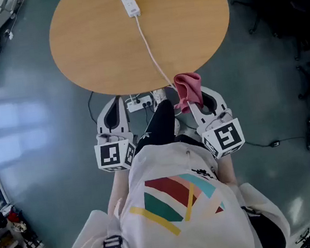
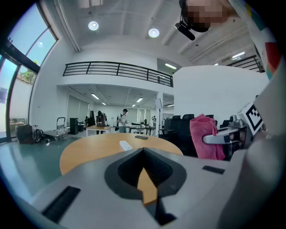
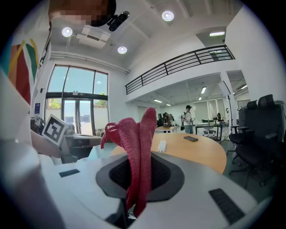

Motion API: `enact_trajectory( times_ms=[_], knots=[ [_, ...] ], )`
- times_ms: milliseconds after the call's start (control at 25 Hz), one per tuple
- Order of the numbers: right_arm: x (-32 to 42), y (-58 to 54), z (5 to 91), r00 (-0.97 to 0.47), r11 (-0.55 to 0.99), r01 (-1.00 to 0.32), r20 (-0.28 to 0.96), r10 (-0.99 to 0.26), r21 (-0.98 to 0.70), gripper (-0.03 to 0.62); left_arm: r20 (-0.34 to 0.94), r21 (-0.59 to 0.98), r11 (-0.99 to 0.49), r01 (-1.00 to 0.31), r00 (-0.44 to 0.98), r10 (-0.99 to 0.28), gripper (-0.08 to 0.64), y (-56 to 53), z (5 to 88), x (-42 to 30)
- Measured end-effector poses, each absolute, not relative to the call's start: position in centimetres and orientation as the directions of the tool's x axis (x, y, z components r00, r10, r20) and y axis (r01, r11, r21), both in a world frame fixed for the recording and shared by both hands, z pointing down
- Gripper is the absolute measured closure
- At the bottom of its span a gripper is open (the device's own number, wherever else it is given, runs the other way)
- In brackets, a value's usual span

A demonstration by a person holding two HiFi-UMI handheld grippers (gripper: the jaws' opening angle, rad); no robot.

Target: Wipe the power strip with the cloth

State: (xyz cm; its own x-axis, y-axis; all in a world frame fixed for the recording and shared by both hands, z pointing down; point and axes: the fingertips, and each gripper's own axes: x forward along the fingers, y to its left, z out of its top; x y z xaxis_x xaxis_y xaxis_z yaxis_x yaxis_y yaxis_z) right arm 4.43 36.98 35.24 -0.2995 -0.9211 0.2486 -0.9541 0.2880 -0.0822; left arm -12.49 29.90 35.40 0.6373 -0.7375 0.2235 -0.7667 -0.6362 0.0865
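On the round wooden table, toward its far side from the person, lies the white power strip, flat, long axis pointing roughly away from the table's near edge. Its white cable runs back across the tabletop and drops over the near edge. Nothing touches the strip; both grippers are well apart from it, off the table on the near side. The pink-red cloth hangs bunched just beyond the table's near edge, at the point where the cable leaves it. The right gripper holds it: in the right gripper view the jaws are clamped on the cloth, which stands up out of the pads in a folded ridge, with the strip visible behind it on the tabletop. The left gripper sits beside the right one, also short of the table's near edge, level with it. Left gripper view: jaws together, nothing between them, only a sliver of tabletop showing through the hollow of the pads. From that view the cloth is seen off to the right. A second white power strip lies on the floor under the table's near edge, between the two grippers. Beyond the table, black office chairs and standing people.
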Motion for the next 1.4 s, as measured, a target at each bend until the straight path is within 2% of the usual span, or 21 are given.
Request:
enact_trajectory(
  times_ms=[320,520,600,720,800,960,1160,1240,1400],
  knots=[
    [6.5,26.0,36.0,-0.360,0.356,-0.931,0.349,-0.865,-0.078,0.552,0.169,0.143,-0.658,-0.739,0.673,-0.720,0.532,17.2,35.5,-6.1],
    [6.1,15.1,34.8,-0.430,0.460,-0.888,0.384,-0.817,-0.013,0.552,0.169,0.206,-0.624,-0.753,0.656,-0.736,0.532,8.1,36.8,-5.5],
    [5.6,11.2,33.9,-0.457,0.492,-0.871,0.374,-0.807,-0.002,0.552,0.195,0.201,-0.617,-0.761,0.648,-0.736,0.532,5.8,37.4,-5.4],
    [4.7,6.3,31.8,-0.518,0.549,-0.835,0.285,-0.807,0.034,0.554,0.223,0.194,-0.587,-0.786,0.618,-0.754,0.532,2.7,37.7,-5.3],
    [5.2,5.1,31.8,-0.557,0.587,-0.808,0.263,-0.788,0.046,0.552,0.236,0.187,-0.557,-0.809,0.588,-0.774,0.532,1.4,37.8,-4.6],
    [8.5,5.6,35.1,-0.590,0.622,-0.783,0.339,-0.733,-0.018,0.552,0.242,0.117,-0.527,-0.842,0.539,-0.807,0.532,0.1,37.8,-1.9],
    [13.4,5.7,35.6,-0.652,0.686,-0.726,0.363,-0.666,-0.046,0.552,0.233,0.035,-0.456,-0.889,0.451,-0.862,0.532,-0.5,35.1,2.9],
    [15.2,4.7,36.3,-0.641,0.678,-0.733,0.382,-0.665,-0.050,0.552,0.240,-0.008,-0.484,-0.875,0.468,-0.850,0.532,-0.3,34.6,4.9],
    [17.5,2.3,36.4,-0.609,0.640,-0.766,0.391,-0.690,-0.064,0.552,0.333,-0.036,-0.553,-0.832,0.512,-0.792,0.532,-0.4,36.8,7.1]
  ],
)
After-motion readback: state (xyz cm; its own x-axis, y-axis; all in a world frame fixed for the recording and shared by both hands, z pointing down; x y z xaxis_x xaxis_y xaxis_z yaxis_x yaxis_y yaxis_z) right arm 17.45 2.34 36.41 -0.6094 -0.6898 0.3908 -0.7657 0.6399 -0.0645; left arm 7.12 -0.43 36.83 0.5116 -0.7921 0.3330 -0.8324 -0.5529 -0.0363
